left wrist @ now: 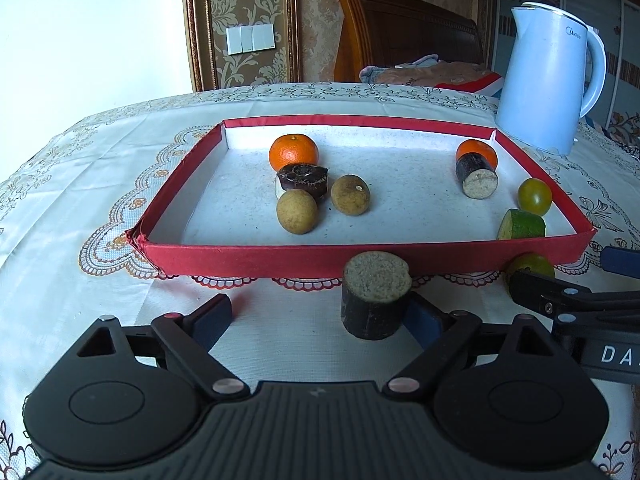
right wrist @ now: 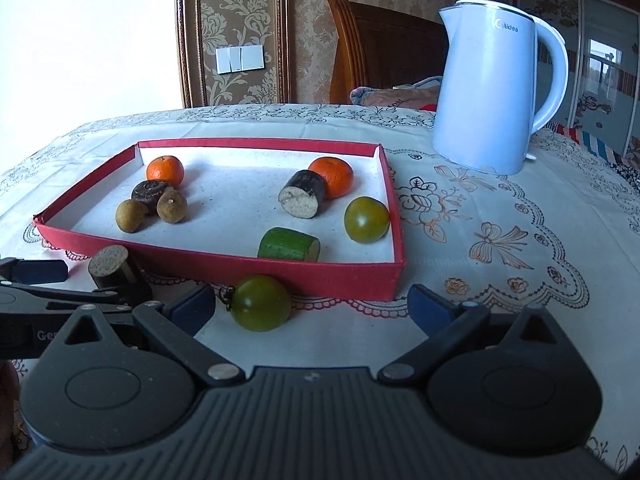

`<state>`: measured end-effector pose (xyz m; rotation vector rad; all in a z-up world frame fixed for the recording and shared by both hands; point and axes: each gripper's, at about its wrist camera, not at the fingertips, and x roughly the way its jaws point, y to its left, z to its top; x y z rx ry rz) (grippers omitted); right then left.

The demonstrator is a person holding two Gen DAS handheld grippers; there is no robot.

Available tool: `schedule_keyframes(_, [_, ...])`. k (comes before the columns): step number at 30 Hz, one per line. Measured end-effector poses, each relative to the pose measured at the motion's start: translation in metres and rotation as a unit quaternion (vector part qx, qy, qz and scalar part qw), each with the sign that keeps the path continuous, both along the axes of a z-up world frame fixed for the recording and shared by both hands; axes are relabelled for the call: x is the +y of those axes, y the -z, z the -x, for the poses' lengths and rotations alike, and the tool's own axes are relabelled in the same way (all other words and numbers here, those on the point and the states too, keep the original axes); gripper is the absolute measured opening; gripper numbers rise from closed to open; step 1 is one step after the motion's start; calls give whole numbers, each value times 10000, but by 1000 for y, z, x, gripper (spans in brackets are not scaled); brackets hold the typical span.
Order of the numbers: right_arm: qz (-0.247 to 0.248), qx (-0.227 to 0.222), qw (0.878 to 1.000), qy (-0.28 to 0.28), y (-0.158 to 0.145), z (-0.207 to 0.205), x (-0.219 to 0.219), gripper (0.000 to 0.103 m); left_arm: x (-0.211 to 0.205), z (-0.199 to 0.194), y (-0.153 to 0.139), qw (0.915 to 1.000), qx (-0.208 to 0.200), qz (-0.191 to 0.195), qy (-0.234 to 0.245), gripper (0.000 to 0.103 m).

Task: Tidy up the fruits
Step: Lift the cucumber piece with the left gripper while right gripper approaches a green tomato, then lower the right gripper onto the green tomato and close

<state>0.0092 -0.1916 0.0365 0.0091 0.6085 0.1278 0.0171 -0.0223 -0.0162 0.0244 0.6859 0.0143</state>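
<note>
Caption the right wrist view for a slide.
Open right gripper faces a green tomato lying outside the red tray of fruit.

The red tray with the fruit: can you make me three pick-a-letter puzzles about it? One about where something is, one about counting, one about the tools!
1. Where is the green tomato nearest the right tool?
A. inside the red tray
B. on the cloth in front of the tray
C. on the kettle

2. How many oranges are in the tray?
A. two
B. four
C. none

3. How is the left tool?
A. open
C. shut on an orange
B. out of sight

Answers: 1 B, it lies outside the front wall; 2 A, one orange at the back left, another orange at the back right; 3 A, its fingers stand wide apart.
</note>
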Motion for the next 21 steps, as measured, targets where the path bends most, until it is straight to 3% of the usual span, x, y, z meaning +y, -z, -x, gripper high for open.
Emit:
schedule_keyframes(7, [36, 25, 10000, -49, 2, -2, 2, 88, 0, 0, 0, 10000, 1, 9, -3, 93])
schedule_keyframes(12, [-71, 84, 9999, -85, 3, -4, 1, 86, 0, 0, 0, 10000, 3, 19, -7, 93])
schedule_keyframes(14, [-30, 54, 9997, -231, 3, -3, 4, 76, 0, 0, 0, 10000, 3, 20, -7, 93])
schedule_keyframes(16, [-2, 92, 9991, -416, 4, -2, 8, 55, 0, 0, 0, 10000, 1, 20, -5, 93])
schedule_keyframes(21, [-76, 153, 9986, -495, 5, -3, 8, 46, 2, 1, 0, 10000, -10, 53, 7, 93])
